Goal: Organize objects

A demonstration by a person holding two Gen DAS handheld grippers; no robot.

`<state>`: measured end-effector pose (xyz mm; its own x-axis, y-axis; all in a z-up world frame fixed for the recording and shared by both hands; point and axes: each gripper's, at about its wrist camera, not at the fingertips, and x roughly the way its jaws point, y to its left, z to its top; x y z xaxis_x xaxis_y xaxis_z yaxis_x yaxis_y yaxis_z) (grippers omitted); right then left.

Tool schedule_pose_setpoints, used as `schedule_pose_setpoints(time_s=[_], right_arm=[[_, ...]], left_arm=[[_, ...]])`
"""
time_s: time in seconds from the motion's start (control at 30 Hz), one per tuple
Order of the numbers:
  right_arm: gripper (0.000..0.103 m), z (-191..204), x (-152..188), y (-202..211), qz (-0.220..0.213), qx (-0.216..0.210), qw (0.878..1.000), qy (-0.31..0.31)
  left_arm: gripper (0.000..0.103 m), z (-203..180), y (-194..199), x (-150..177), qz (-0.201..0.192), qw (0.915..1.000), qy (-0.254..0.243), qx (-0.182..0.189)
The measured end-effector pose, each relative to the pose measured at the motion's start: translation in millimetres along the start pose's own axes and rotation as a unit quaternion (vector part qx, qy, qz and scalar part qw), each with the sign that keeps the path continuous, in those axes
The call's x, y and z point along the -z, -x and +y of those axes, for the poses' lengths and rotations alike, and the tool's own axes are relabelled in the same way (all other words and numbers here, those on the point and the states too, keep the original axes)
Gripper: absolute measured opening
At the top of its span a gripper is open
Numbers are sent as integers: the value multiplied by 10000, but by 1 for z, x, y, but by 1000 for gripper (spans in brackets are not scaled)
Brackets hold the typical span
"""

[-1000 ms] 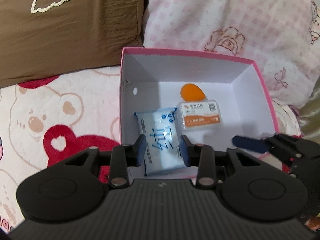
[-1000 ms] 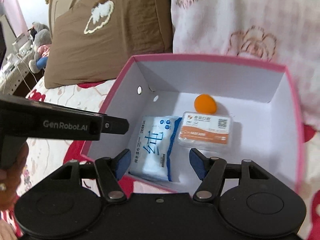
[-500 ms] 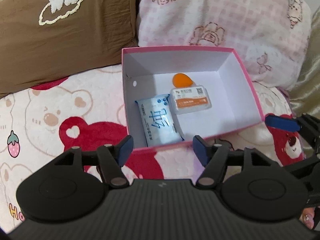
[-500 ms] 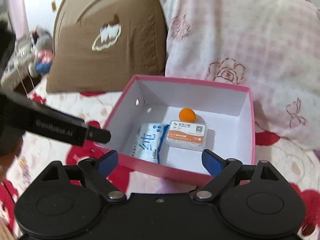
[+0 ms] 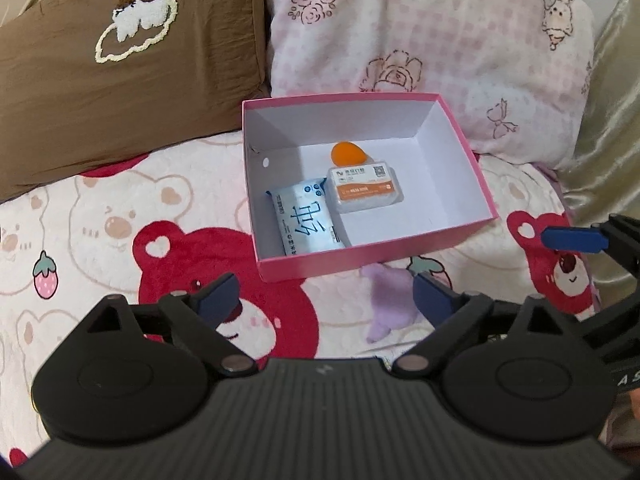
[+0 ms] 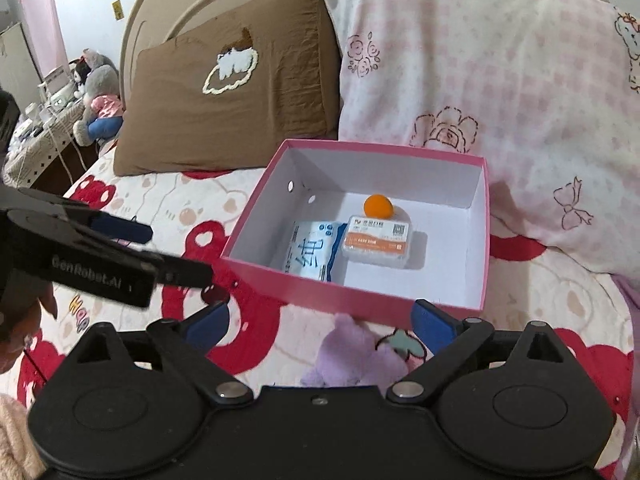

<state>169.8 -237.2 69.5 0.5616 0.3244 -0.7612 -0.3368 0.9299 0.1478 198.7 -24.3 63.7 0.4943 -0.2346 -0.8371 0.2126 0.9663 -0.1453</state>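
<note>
Now both grippers hang empty over the bear-print blanket (image 5: 100, 216), just short of the pink cardboard box with white walls (image 5: 452, 160).
Inside it, a blue-and-white tissue pack (image 5: 306, 222) lies beside a clear plastic case with an orange label (image 5: 364, 190), an orange ball (image 5: 347, 153) touching the case's far edge. The left gripper (image 5: 326, 294) and right gripper (image 6: 320, 322) have jaws opening wide, nothing between them.
</note>
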Motion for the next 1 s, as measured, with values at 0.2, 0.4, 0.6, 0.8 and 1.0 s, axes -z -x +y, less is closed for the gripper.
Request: schedule_pose_setpoints(time_s=[0.2, 0.4, 0.6, 0.8, 1.0], right_arm=[[99, 8, 13, 17, 99, -101, 9997, 184], [99, 17, 26, 28, 162, -100, 9990, 392], [99, 23, 34, 33, 208, -123, 9982, 553], [99, 24, 43, 36, 295, -133, 9976, 607], [99, 23, 57, 35, 439, -159, 9967, 665]], left_arm=[[96, -4, 15, 13, 70, 9999, -1, 79], [99, -4, 24, 27, 175, 9996, -86, 222], [99, 2, 25, 40, 307, 9994, -108, 99], [99, 7, 21, 54, 354, 9994, -15, 49], [99, 7, 10, 68, 534, 9983, 135, 168]])
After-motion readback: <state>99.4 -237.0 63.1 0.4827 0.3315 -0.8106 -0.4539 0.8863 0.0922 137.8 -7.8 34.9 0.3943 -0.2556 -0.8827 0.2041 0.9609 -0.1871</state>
